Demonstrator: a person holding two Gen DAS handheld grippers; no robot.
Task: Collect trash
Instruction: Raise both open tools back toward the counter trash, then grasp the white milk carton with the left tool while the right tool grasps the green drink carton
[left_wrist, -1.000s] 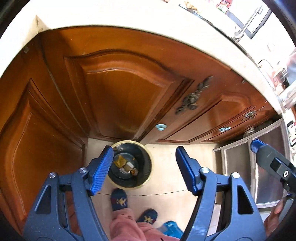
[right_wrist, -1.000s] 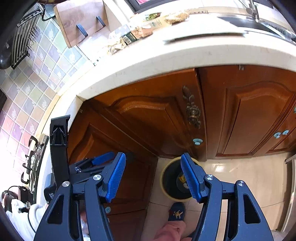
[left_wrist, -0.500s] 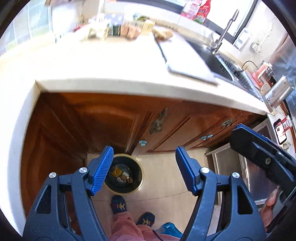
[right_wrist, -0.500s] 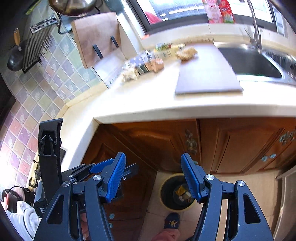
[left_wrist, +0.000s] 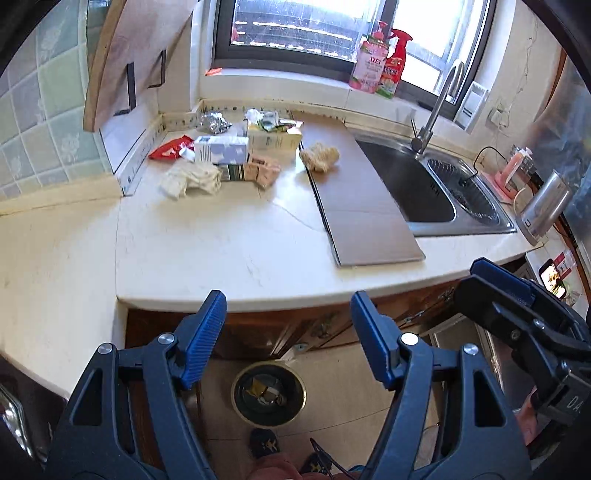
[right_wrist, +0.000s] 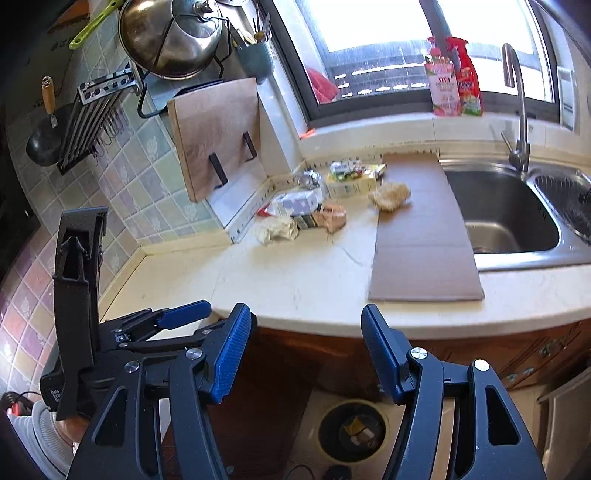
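A pile of trash lies at the back of the white counter (left_wrist: 221, 251): a white-blue carton (left_wrist: 221, 149), a red wrapper (left_wrist: 170, 147), crumpled foil (left_wrist: 213, 122), a crumpled cloth (left_wrist: 190, 179) and a tan crumpled wad (left_wrist: 319, 157) on a brown board (left_wrist: 362, 206). The pile also shows in the right wrist view (right_wrist: 306, 206). A round bin (left_wrist: 268, 393) with some trash inside stands on the floor below, also in the right wrist view (right_wrist: 352, 430). My left gripper (left_wrist: 288, 317) is open and empty in front of the counter edge. My right gripper (right_wrist: 306, 332) is open and empty beside it.
A steel sink (left_wrist: 424, 184) with a tap (left_wrist: 436, 107) is at the right. Bottles (left_wrist: 380, 62) stand on the window sill. A cutting board (right_wrist: 218, 136) leans on the tiled wall. Wooden cabinet doors (right_wrist: 498, 354) are under the counter. The person's feet (left_wrist: 264, 443) are near the bin.
Both grippers have risen and tilted up from facing the cabinet doors and bin to above the counter edge. The counter, trash pile and sink have come into view. Both jaws stay open.
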